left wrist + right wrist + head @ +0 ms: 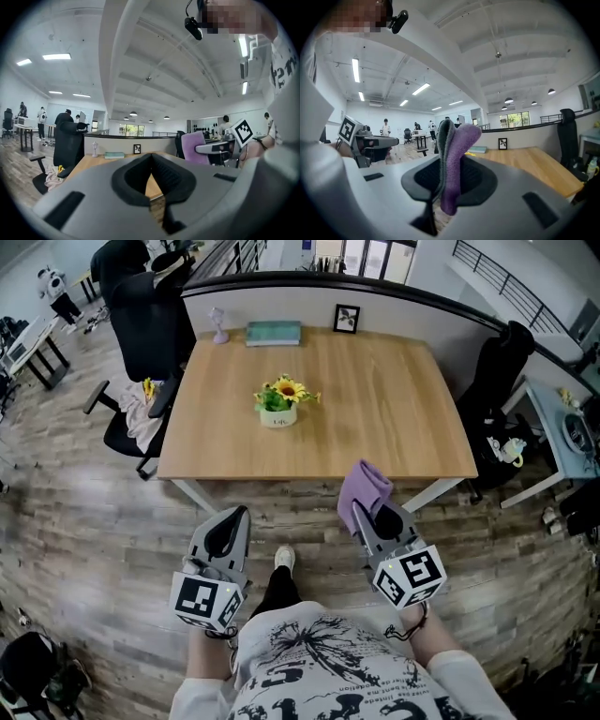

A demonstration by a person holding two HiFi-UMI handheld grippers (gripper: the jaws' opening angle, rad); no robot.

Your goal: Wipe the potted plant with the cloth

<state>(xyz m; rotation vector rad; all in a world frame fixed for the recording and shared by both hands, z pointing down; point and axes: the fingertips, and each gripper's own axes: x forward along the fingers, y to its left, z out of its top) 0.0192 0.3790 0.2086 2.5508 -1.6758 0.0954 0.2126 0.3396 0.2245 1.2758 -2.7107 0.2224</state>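
The potted plant (278, 404), yellow sunflowers in a small white pot, stands near the middle of the wooden table (394, 418). Both grippers hover over the floor, short of the table's near edge. My right gripper (361, 509) is shut on a purple cloth (363, 487), which sticks up from between the jaws (456, 154). My left gripper (234, 515) is shut with nothing in it, its jaws meeting at the tip (151, 157). The left gripper view also shows the cloth (193, 146) off to the right. The plant is hidden in both gripper views.
On the table's far edge stand a green book (274, 332), a framed picture (346, 319) and a small pale lamp (218, 324). A black office chair (141, 329) with clothes on it sits at the table's left, and another black chair (497, 381) at its right.
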